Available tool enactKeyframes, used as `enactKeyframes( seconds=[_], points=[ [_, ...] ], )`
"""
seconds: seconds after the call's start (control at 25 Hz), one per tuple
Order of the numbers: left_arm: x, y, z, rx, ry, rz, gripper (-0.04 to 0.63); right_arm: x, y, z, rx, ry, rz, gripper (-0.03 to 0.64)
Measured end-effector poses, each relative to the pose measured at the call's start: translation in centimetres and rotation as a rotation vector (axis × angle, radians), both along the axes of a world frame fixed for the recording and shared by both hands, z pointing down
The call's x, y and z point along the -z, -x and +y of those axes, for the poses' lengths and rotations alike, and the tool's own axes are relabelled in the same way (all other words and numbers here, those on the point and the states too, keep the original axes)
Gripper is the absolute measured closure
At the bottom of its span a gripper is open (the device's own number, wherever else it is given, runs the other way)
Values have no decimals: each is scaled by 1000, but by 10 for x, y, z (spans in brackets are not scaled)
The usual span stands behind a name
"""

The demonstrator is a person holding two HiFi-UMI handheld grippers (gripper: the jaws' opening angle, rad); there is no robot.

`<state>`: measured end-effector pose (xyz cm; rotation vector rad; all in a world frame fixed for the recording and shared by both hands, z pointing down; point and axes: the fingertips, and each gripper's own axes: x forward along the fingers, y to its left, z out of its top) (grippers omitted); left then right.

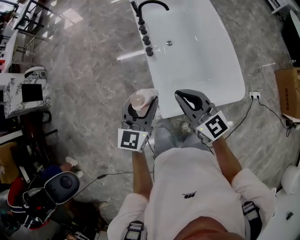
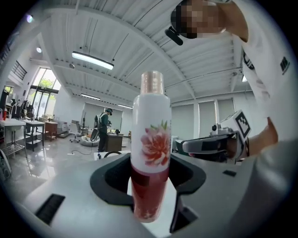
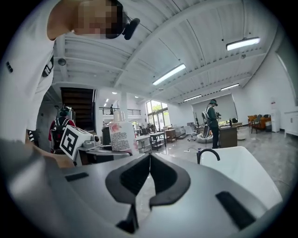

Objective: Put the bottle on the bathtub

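A white bottle (image 1: 141, 100) with a red flower print and a pale cap stands upright in my left gripper (image 1: 140, 108), which is shut on it. In the left gripper view the bottle (image 2: 150, 148) fills the gap between the dark jaw pads. The white bathtub (image 1: 201, 56) lies just ahead of both grippers, its near rim close to their tips. My right gripper (image 1: 189, 100) is shut and holds nothing, its tips meeting in the right gripper view (image 3: 149, 156). That view also shows the bottle (image 3: 122, 135) to the left and the bathtub (image 3: 237, 172) to the right.
A black faucet (image 1: 151, 5) and a row of black knobs (image 1: 146, 37) sit on the tub's left rim. On the marble floor to the right are a power strip (image 1: 255, 95) with cables and a cardboard box (image 1: 288, 93). Furniture and dark gear (image 1: 58, 186) stand at the left.
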<state>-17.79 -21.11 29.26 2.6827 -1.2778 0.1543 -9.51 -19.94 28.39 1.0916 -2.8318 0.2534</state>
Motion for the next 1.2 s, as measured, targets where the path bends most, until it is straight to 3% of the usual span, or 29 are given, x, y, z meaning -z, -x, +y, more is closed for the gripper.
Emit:
enactKeyframes(
  seconds=[0.52, 1.2],
  points=[
    [-100, 27, -116, -119, 113, 31, 371, -92, 31, -109, -128, 101, 63, 621],
    [-222, 33, -198, -187, 188, 21, 371, -211, 38, -187, -210, 190, 102, 621]
  ],
)
